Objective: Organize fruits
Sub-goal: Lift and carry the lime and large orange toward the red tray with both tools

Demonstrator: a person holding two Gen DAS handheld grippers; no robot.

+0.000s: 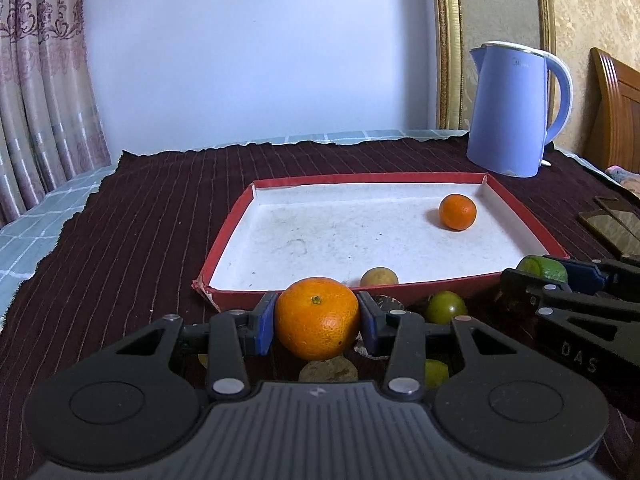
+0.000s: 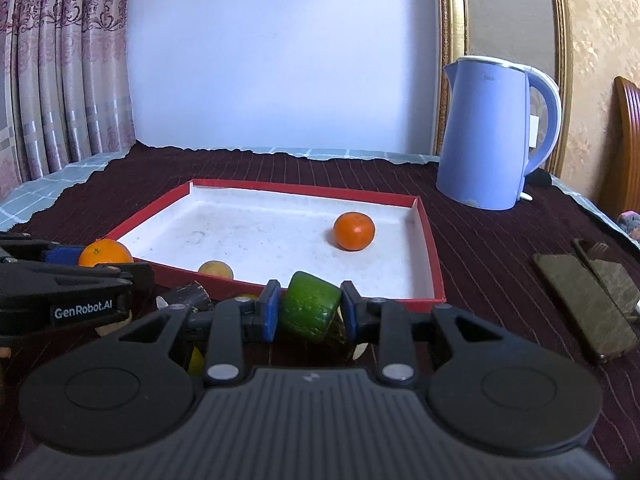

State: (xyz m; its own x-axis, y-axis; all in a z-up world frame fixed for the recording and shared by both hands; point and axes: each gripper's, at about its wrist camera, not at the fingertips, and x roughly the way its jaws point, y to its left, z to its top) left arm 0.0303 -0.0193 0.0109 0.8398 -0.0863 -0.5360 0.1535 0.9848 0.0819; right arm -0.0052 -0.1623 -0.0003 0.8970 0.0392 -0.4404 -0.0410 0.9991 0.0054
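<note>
Your left gripper (image 1: 317, 320) clamps an orange (image 1: 317, 318); your right gripper (image 2: 308, 312) clamps a green citrus (image 2: 309, 306). Both hang just short of the red-rimmed tray (image 2: 434, 264). Transfer step: carry over the rim, then release.

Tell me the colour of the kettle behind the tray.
Light blue kettle with a white rim, clearest in the right wrist view.

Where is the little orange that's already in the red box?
In both wrist views, the small round orange sits inside the red-rimmed white cardboard tray, near its far right corner, below the tall blue plastic kettle.
</note>
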